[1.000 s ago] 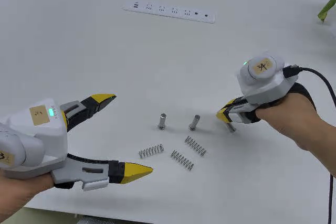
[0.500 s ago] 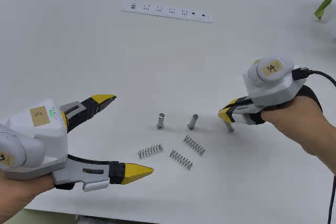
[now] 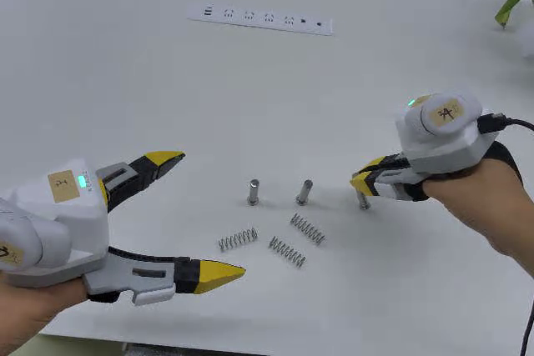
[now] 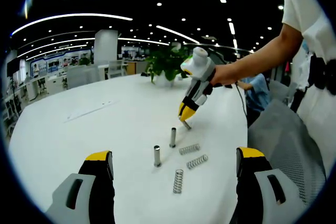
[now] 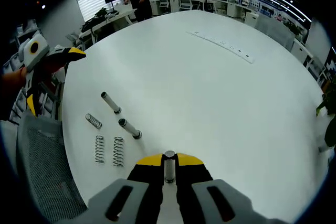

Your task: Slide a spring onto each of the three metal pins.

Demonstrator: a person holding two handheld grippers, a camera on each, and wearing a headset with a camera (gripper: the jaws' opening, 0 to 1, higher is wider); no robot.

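While my right tongs pinch the third pin at three o'clock of the two upright pins and my left tongs gape wide and empty, I fear a skewed grip could tip that pin or scatter the springs at six o'clock.
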